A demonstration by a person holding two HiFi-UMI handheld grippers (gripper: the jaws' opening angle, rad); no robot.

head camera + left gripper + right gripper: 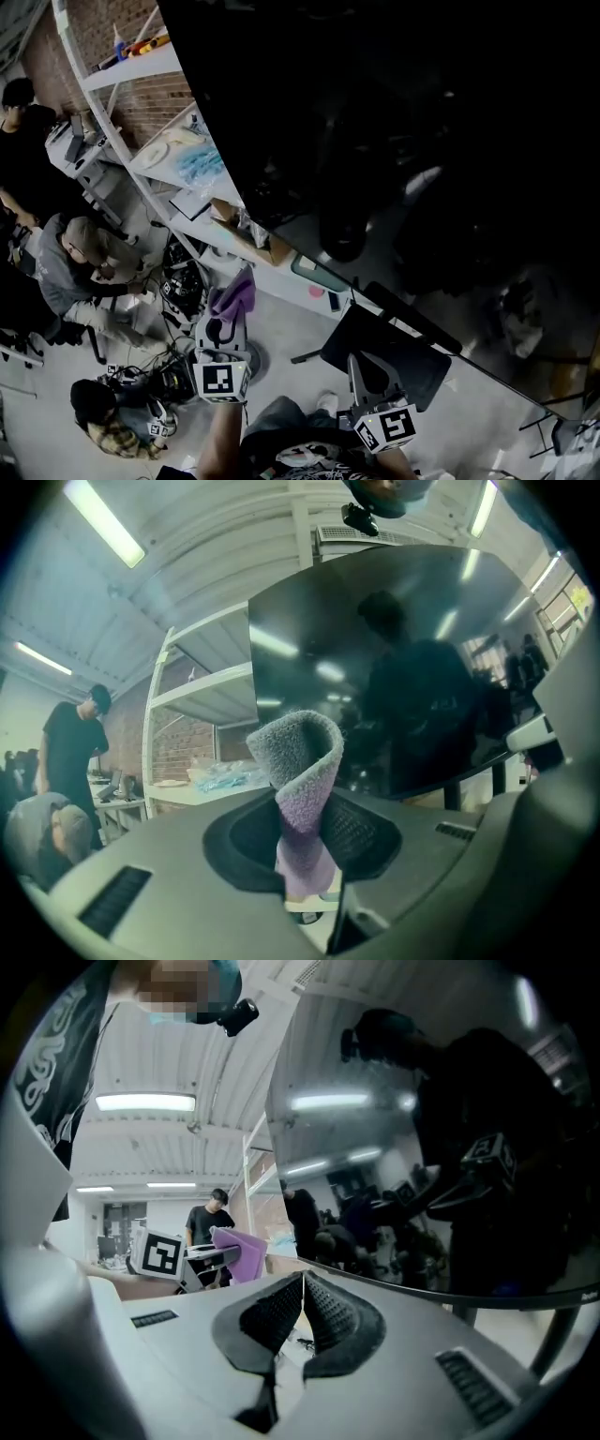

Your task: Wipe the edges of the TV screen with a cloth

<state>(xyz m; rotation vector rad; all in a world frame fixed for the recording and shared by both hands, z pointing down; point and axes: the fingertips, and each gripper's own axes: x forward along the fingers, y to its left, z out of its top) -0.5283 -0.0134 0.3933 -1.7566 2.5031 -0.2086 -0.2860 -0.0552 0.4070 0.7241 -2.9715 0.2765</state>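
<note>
Holds cloth (pixel 302 789) pinched in left claw (pixel 305 855), near lower edge of TV screen (pixel 394 112), not touching. Shows right claw (pixel 302 1312) shut, empty. Likely to lose cloth when dragged, gripped only by a narrow fold; may scrape screen with bare claw if pressed hard

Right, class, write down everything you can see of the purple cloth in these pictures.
The cloth is a soft, fuzzy, towel-like fabric, lilac-purple, greyer at its top. It is pinched between the shut jaws of the left gripper and stands up from them as a folded loop that curls over, with a short tail hanging below. It is held near the lower left corner of the TV screen, apparently without touching it.
</note>
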